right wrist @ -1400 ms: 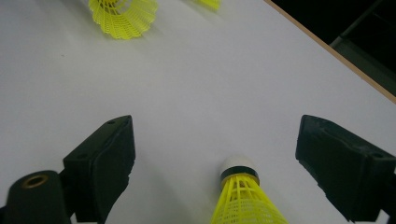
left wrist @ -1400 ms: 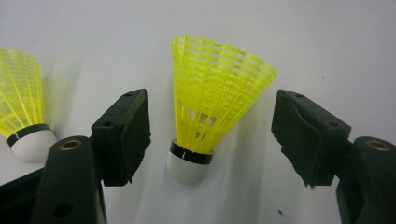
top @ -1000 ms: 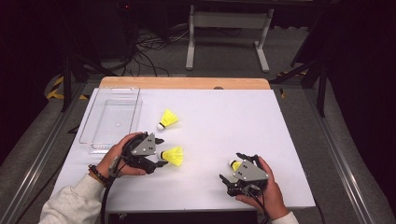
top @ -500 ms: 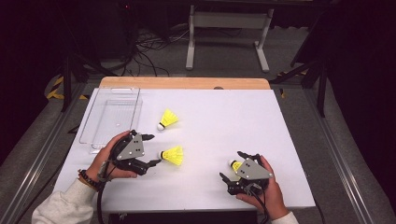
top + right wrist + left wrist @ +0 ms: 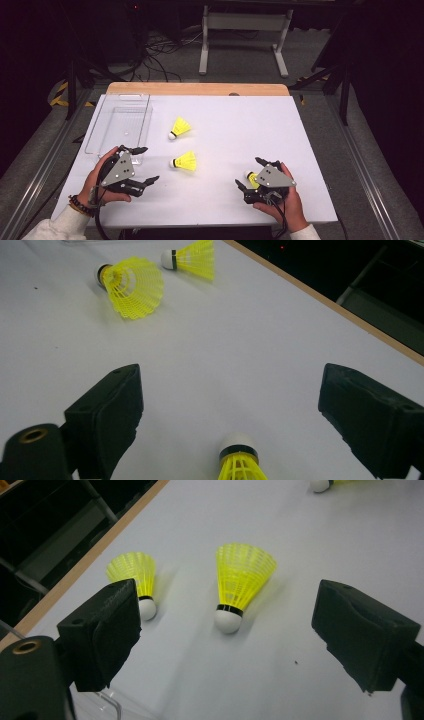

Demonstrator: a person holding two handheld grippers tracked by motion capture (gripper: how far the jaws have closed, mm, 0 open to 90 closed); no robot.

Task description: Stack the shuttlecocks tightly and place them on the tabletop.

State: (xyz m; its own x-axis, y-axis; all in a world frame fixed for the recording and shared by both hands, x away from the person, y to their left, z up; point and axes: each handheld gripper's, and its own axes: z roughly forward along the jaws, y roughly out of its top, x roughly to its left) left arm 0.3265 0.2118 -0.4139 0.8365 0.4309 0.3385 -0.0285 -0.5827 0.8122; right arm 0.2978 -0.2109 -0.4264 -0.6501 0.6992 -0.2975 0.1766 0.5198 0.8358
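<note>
Meanwhile, the left gripper (image 5: 140, 164) sat at the table's (image 5: 310, 150) near left with its jaws wide apart and empty, pointing at the middle shuttlecock (image 5: 184, 162) lying well ahead of it, beside the clear tray (image 5: 117, 130). The far shuttlecock (image 5: 180, 127) lay beyond. The right gripper (image 5: 248, 173), jaws also spread, straddled a third shuttlecock (image 5: 241, 460) without touching it.

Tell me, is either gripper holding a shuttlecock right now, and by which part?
Neither. The left gripper is open short of the middle shuttlecock; the right gripper is open around another shuttlecock without touching it.
</note>
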